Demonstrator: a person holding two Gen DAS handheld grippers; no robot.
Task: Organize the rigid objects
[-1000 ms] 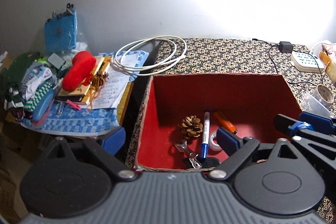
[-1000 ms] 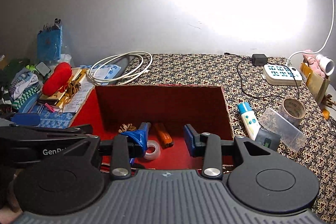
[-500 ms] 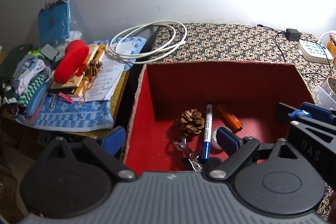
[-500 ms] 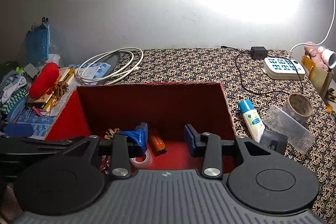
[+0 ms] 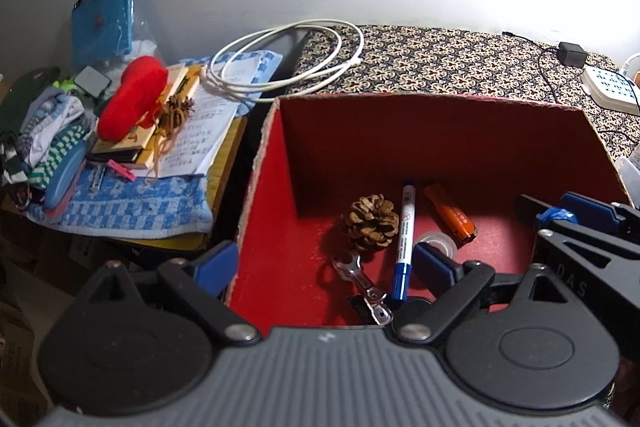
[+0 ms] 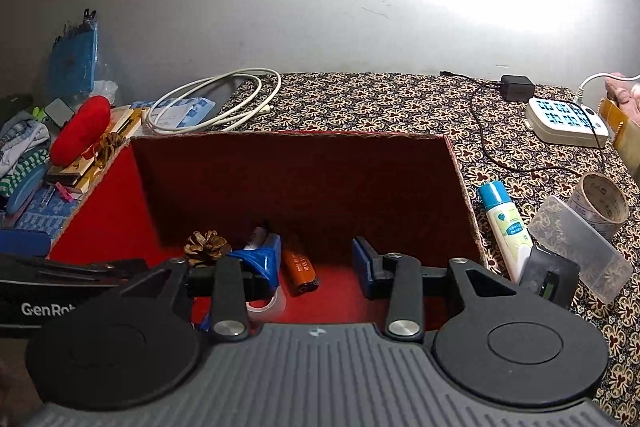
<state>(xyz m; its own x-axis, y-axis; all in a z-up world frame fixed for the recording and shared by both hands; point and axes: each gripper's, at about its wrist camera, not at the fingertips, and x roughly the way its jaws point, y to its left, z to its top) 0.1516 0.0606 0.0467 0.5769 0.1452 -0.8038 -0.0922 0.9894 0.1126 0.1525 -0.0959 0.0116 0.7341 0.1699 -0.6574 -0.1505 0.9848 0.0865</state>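
Hovering both empty, wide-open grippers, left gripper (image 5: 324, 259) and right gripper (image 6: 314, 265), over red box (image 6: 460, 187) mid-frame; pinecone (image 5: 370, 221), marker (image 5: 404, 239) already inside, tube (image 6: 505, 227) outside right.

The red box (image 5: 400, 131) sits open on top, and a few bits already lie on its floor. There's a brown pine cone (image 5: 370, 223), with a blue marker (image 5: 404, 243) just right of it pointing toward the back wall. An orange lighter (image 5: 450, 217) lies angled, a clear tape roll (image 5: 436, 243) is by it, and a small metal clip (image 5: 362, 281) lies up front.
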